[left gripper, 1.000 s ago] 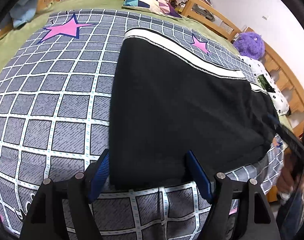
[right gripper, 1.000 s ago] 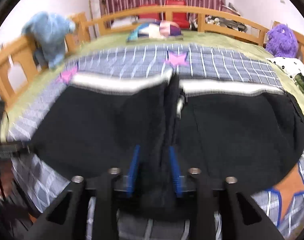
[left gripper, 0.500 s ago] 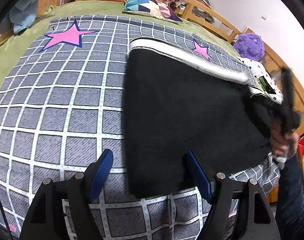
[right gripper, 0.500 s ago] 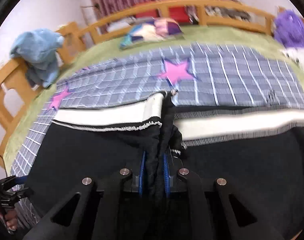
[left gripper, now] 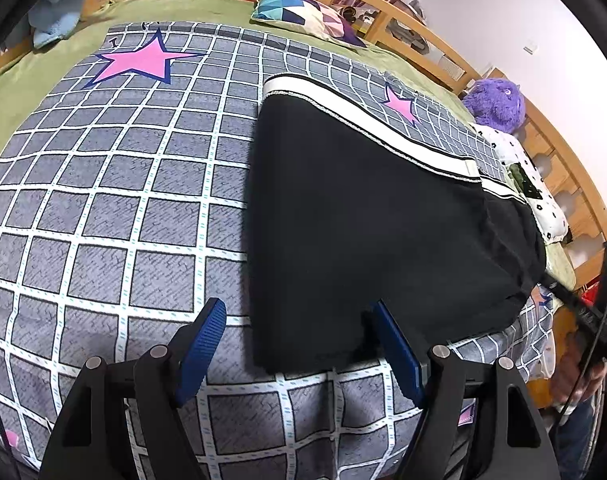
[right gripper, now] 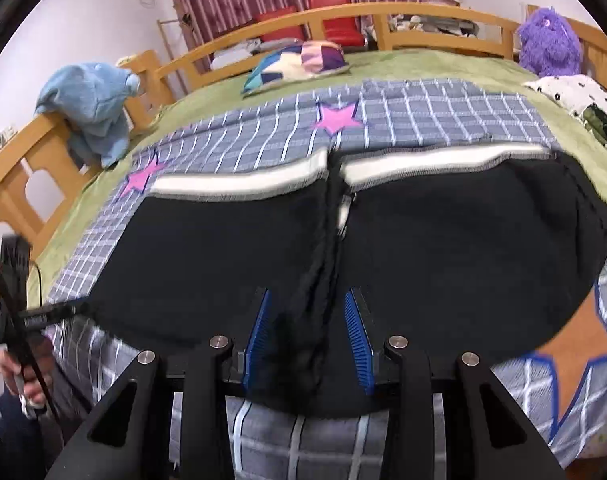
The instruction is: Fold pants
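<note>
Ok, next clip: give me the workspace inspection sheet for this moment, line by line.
Surface: grey grid-patterned bedspread with pink stars over a green sheet.
Job's things: black pants with white waistband lie spread flat; centre seam bunched.
Clutter: patchwork cushion, purple plush toy, blue plush toy on the rail, white dotted cloth.
Grippers: left tongs open, astride the pants' near corner; right tongs part open around the bunched seam, grip uncertain.
Cables: black cable beside the other handle.
Surroundings: wooden bed frame, red chairs, striped curtain.
</note>
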`<state>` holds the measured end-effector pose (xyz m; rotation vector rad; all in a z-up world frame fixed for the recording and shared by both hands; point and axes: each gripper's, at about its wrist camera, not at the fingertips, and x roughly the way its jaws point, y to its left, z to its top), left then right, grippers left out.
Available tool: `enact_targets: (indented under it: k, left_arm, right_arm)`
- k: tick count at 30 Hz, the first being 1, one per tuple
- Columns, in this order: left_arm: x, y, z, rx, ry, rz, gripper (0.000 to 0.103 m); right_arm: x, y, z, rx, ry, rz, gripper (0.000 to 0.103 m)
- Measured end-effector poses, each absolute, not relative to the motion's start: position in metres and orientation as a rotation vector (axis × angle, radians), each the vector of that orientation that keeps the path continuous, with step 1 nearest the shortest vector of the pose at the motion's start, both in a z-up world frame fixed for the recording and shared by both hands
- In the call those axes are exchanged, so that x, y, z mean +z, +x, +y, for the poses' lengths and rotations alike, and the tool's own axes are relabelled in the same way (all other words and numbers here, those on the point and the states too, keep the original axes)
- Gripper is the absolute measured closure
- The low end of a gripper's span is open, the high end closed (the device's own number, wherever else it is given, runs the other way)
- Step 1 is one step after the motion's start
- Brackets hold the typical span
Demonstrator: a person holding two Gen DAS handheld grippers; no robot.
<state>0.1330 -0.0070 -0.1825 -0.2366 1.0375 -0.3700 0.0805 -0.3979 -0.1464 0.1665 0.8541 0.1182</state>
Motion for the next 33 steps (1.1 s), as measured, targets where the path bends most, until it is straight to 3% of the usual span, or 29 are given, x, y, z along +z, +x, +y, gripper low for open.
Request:
enact_targets:
  k: [2,3,6,10,13,16,19,22,28,31,33]
  left_arm:
    - [-0.181,0.13,-0.009,-0.38,-0.24,1.038,0.029]
    - [-0.18,0.128,-0.011,-0.386,-0.24,1.037,0.029]
    - [-0.177,0.124,-0.014,-0.384,-0.232,1.033,0.029]
    - [-0.169,0.117,-0.013,-0.382,-0.214,1.004,0.029]
    - [-0.167,0.12,-0.012,-0.385,-0.224,0.998,0.029]
    - [-0.166,0.127,-0.013,-0.376,-0.218,0.983,0.029]
    - [-0.176,0.135,-0.014,-0.336,-0.22,1.013,0.029]
    - [-0.199,0.14,-0.022,-0.314,-0.183,1.068,0.028]
    - [-0.184,0.143,-0.03,-0.31,-0.099,1.019,0.028]
    - [-0.175,0.152,-0.027,-0.279,-0.095,1.002,0.03]
    - [-0.17,0.158,-0.026,-0.265,-0.097,0.991,0.03]
  right_arm:
    - [-0.159,0.085,-0.397,0.094,0.18,0.871,0.067]
    - [-0.166,0.083,-0.4,0.096,0.21,0.887,0.084]
    - [-0.169,0.087,-0.397,0.112,0.206,0.877,0.089]
    - [-0.13,0.056,-0.412,0.209,0.337,0.749,0.089]
    - [-0.146,0.056,-0.406,0.185,0.244,0.817,0.089]
    - [-0.192,0.068,-0.4,0.187,0.228,0.976,0.083]
    - [-0.181,0.064,-0.398,0.191,0.197,0.949,0.076]
    - [-0.155,0.056,-0.403,0.164,0.237,0.815,0.058]
    - [-0.198,0.09,-0.373,0.107,0.067,0.925,0.053]
    - [-0.184,0.085,-0.372,0.141,0.003,0.905,0.057]
    - [-0.164,0.073,-0.397,0.154,0.077,0.846,0.053]
